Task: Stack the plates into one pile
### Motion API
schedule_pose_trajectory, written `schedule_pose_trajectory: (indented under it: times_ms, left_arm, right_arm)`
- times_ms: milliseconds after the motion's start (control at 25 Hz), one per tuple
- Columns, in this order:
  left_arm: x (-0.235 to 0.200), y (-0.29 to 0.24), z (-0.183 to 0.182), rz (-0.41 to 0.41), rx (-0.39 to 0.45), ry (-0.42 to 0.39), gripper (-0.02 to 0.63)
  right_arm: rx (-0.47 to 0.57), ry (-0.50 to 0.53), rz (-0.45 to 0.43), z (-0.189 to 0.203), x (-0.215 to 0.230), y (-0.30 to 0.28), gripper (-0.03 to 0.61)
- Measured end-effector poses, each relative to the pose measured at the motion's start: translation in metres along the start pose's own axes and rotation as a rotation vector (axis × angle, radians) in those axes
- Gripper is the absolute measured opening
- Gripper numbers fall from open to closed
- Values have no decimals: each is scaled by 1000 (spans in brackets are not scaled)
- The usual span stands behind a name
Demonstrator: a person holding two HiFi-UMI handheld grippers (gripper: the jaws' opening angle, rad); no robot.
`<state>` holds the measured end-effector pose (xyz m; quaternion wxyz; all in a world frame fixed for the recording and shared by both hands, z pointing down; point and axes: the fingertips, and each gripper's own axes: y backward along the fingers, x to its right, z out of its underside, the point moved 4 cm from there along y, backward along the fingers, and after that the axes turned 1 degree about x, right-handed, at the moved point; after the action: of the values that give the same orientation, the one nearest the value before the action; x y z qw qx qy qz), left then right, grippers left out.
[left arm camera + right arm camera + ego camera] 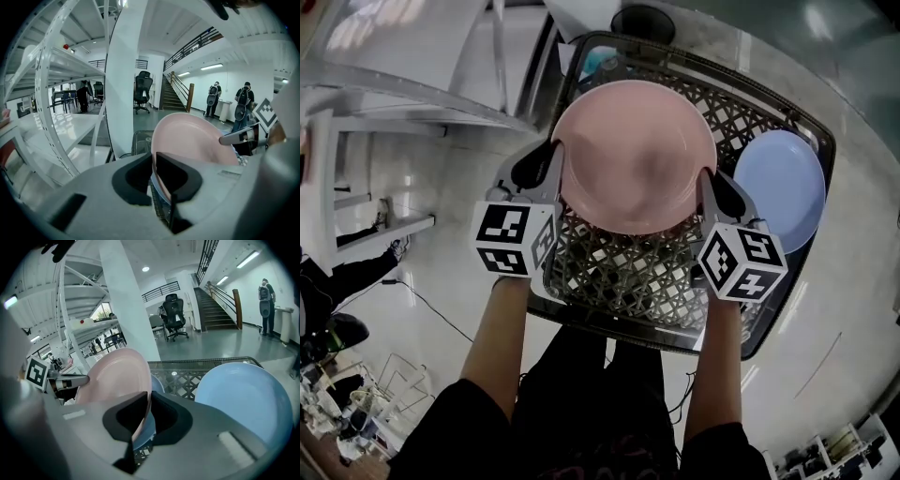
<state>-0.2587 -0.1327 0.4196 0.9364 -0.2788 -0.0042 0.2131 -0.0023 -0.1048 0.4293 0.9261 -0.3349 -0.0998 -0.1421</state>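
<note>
Pinching the pink plate [633,155], left tongs [554,157] and right tongs [710,187] hang over a basket [628,281] (glossy floor [431,281]).

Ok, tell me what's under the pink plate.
A black lattice basket, plus a pale blue rim seen from the right gripper view. From the head view the pink plate covers everything directly beneath.

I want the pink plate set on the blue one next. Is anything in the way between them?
Nothing visible. The pink plate, gripped at opposite rims by the left gripper and right gripper, hangs over the basket. The blue plate lies just to its right, its face bare.
</note>
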Motion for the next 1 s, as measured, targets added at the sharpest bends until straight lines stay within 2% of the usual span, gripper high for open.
schedule_pose_trajectory:
  times_ms: [680,840,1000]
  left_arm:
    - [-10,-31,20,45,-42,-4,44]
    - [-12,-35,25,34,-49,-25,49]
    - [-14,-33,23,23,-35,-13,32]
  right_arm:
    - [-51,45,29,11,3,-23,62]
    - [-58,47,36,15,3,-27,84]
    - [-47,38,52,15,6,-24,112]
